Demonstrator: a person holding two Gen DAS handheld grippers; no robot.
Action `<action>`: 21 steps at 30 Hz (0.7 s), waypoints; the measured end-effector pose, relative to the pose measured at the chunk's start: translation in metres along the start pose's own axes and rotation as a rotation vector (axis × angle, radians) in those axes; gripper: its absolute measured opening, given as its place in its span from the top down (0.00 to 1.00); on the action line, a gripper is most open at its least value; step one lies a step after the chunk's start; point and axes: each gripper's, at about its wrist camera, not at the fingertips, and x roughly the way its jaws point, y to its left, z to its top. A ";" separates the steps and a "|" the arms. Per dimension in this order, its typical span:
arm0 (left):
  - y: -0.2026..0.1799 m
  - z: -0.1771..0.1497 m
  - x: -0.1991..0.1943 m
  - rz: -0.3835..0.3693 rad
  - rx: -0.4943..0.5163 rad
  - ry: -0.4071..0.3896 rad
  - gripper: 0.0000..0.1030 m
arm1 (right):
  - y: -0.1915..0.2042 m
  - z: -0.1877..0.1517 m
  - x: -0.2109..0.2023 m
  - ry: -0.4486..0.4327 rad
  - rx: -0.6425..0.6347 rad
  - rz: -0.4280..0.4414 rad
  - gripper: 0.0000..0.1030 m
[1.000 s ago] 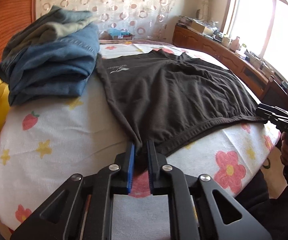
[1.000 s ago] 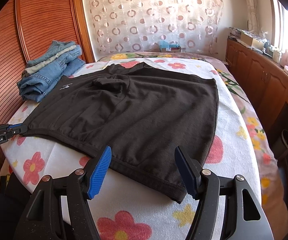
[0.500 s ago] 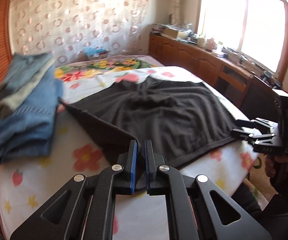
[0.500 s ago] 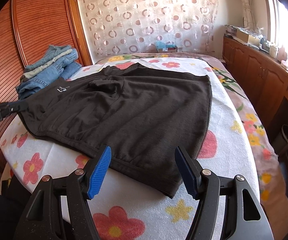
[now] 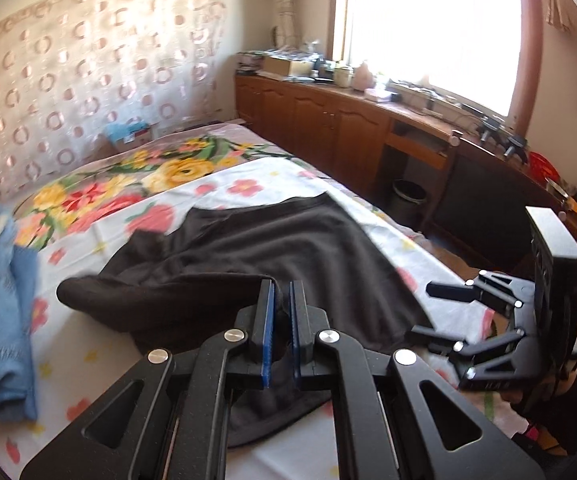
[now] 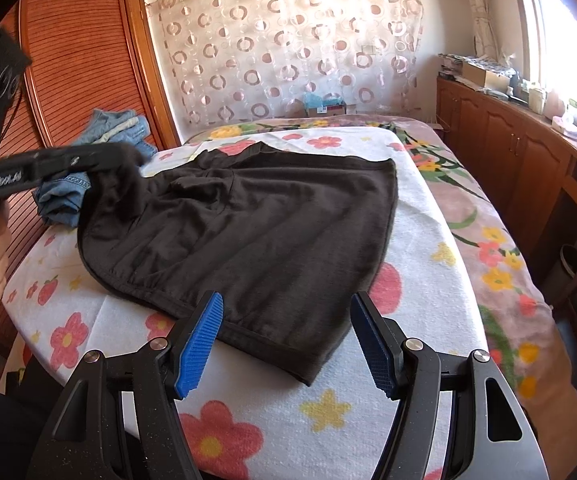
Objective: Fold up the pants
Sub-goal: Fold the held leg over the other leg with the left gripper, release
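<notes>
Left fingers (image 5: 281, 306) pinching one pants (image 6: 272, 232) corner, right fingers (image 6: 288, 340) apart

Bare bed (image 6: 420, 248) sheet runs all along the window-side edge, so a claw can slide through there fine. Near edge in front of the black pants (image 6: 272, 232) is bare too. The wardrobe-side edge is tight: folded jeans (image 6: 68, 196) sit just beside the pants.

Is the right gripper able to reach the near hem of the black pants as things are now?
Probably yes. The right gripper is open just before the hem of the black pants, with nothing between. The left gripper grips the far corner.
</notes>
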 end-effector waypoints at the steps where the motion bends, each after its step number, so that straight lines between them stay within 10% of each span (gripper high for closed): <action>1: -0.004 0.002 0.001 -0.009 0.006 0.000 0.92 | -0.001 -0.001 -0.001 -0.002 0.002 -0.002 0.34; 12: -0.014 0.002 0.002 0.035 0.008 -0.001 0.88 | -0.008 -0.002 -0.005 0.000 0.014 -0.005 0.34; 21: 0.008 -0.009 0.003 0.097 -0.037 0.004 0.40 | -0.006 0.001 -0.001 0.006 0.003 0.002 0.34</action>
